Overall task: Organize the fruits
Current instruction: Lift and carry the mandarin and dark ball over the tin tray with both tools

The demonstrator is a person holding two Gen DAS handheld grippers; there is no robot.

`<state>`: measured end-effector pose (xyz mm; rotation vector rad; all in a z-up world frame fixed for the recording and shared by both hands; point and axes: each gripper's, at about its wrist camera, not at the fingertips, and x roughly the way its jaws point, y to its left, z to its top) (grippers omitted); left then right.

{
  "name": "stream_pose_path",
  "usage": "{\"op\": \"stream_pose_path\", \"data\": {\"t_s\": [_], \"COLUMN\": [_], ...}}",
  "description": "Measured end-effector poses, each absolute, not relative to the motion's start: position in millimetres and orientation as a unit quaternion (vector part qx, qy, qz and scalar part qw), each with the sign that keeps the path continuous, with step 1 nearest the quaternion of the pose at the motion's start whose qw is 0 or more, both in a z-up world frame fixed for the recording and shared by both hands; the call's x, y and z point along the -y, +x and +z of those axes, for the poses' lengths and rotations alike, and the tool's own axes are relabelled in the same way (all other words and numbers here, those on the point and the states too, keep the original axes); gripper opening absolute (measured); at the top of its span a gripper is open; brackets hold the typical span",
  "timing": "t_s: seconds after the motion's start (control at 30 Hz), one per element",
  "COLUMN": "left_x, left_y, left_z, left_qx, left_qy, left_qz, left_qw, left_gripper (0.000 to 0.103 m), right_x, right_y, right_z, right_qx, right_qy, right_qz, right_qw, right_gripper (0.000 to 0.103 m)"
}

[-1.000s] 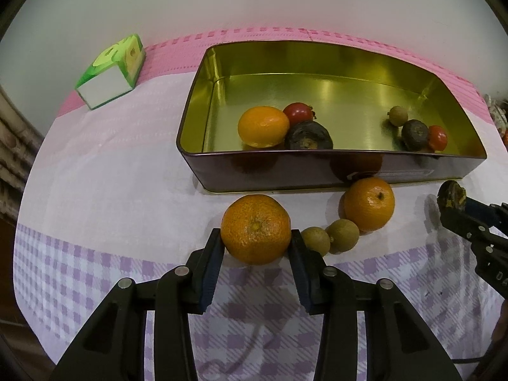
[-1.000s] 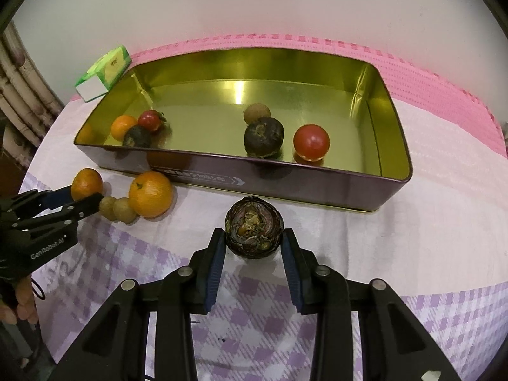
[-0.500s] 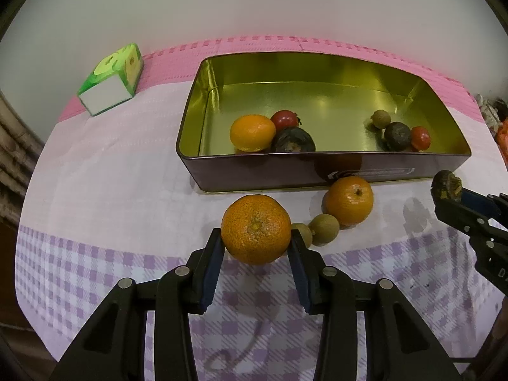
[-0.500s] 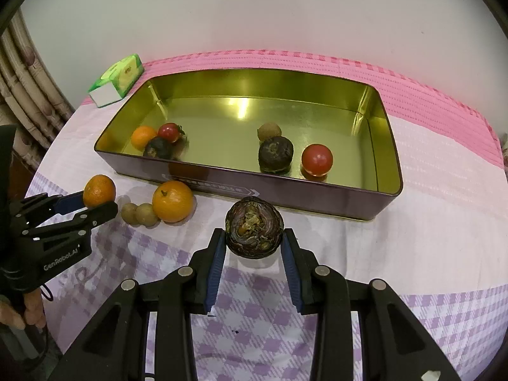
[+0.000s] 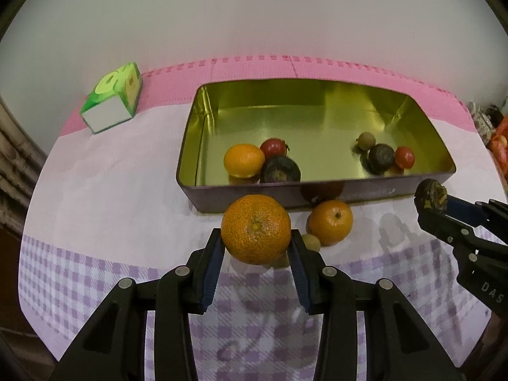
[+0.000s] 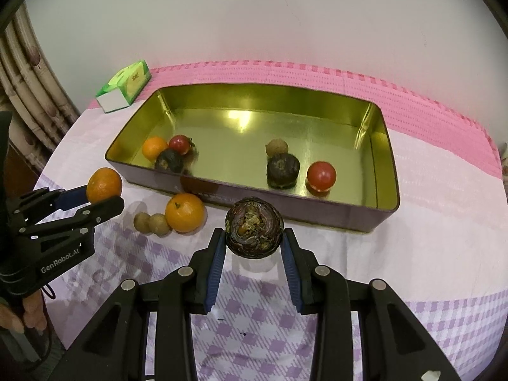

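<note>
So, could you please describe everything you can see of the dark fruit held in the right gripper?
The dark fruit is round, purple-brown and wrinkled, with a split, crusty patch showing yellowish bits facing the camera. The right gripper holds it between its blue pads, which press on its left and right sides. It looks lifted above the checked cloth, just in front of the tin, not touching either. In the left wrist view it shows at the right edge.

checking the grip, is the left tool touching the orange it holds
Touching. The left wrist view shows both pads of the left tool pressed against the orange, lifted off the cloth.
</note>
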<state>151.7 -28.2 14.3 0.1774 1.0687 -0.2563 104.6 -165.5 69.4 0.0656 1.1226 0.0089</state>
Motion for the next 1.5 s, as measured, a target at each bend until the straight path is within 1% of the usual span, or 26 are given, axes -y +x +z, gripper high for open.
{"op": "stream_pose_path", "data": {"t_s": [0.3, 0.57, 1.5], "left_x": [35.2, 40.6, 64.2], "left_y": [166.7, 186.2, 237.5], "left_z": [31.2, 33.2, -2.1], "left_qx": [-0.493, -0.490, -0.524], "left_qy": [0.080, 0.083, 0.085], "left_qz": [-0.123, -0.118, -0.108], "left_qw": [0.858, 0.860, 0.840], "left_gripper": [0.042, 0.042, 0.042], "right_x": [164.4, 171.8, 190.4], "right_y": [120.6, 135.3, 179.9], "right_z": [82.4, 79.5, 43.9], "right_qx": [-0.522, -0.526, -0.557], "right_qy": [0.026, 0.024, 0.018], "right_qz": [0.007, 0.005, 0.001], "right_qw": [0.852, 0.850, 0.830], "right_gripper": [0.033, 0.033, 0.033]}}
